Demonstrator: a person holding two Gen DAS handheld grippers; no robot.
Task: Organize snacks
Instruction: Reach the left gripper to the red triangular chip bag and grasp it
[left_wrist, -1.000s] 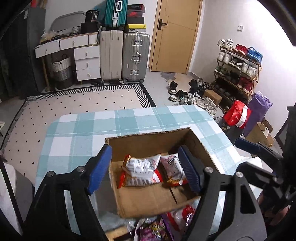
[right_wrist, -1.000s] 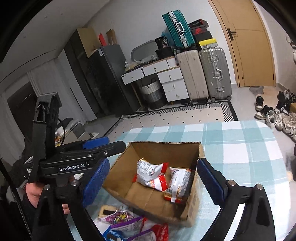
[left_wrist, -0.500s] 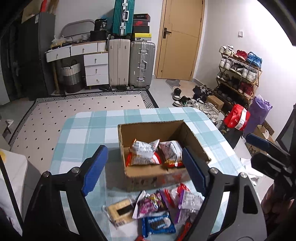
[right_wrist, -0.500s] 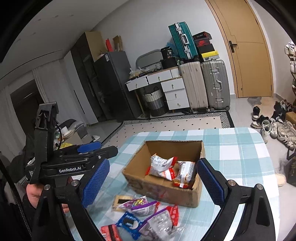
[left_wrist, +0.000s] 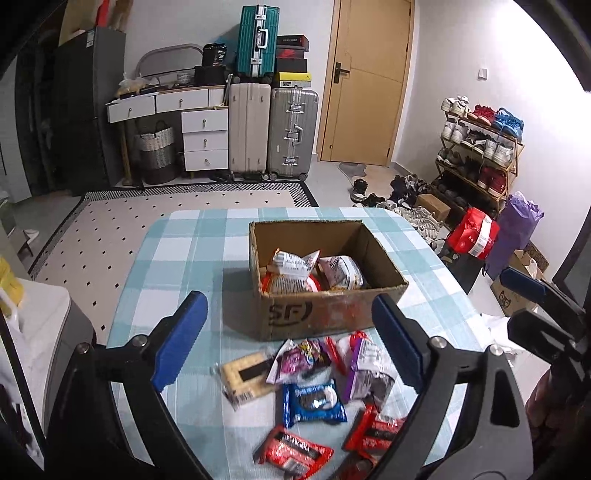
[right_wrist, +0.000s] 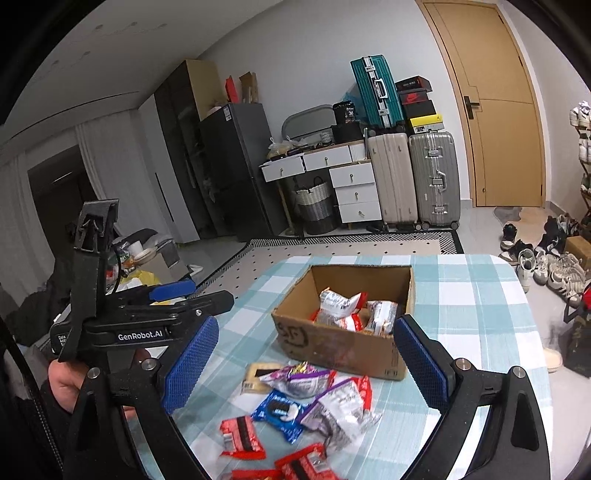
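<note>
An open cardboard box (left_wrist: 332, 314) stands mid-table with two or three snack packs (left_wrist: 295, 264) inside. In front of it lie several loose snacks: a blue cookie pack (left_wrist: 314, 400), a purple pack (left_wrist: 299, 360), a tan wafer pack (left_wrist: 245, 376), a silver-purple pack (left_wrist: 365, 373) and red packs (left_wrist: 291, 452). My left gripper (left_wrist: 288, 301) hovers over the loose pile on the near side of the box; its jaws are opening and hold nothing. My right gripper (right_wrist: 304, 325) hangs beside it, open and empty, above the same snacks (right_wrist: 280, 408) and box (right_wrist: 332, 343).
The table wears a blue-white checked cloth (left_wrist: 184, 251). A hand (right_wrist: 66, 384) grips the left tool at the left of the right wrist view. Beyond the table are a patterned rug (left_wrist: 166, 206), suitcases (left_wrist: 273, 129), drawers (left_wrist: 205, 136), a door (left_wrist: 369, 85) and a shoe rack (left_wrist: 480, 155).
Both grippers have drawn back from over the box and risen a little. The loose snacks in front of the box have come into view. The left jaws stand wider.
</note>
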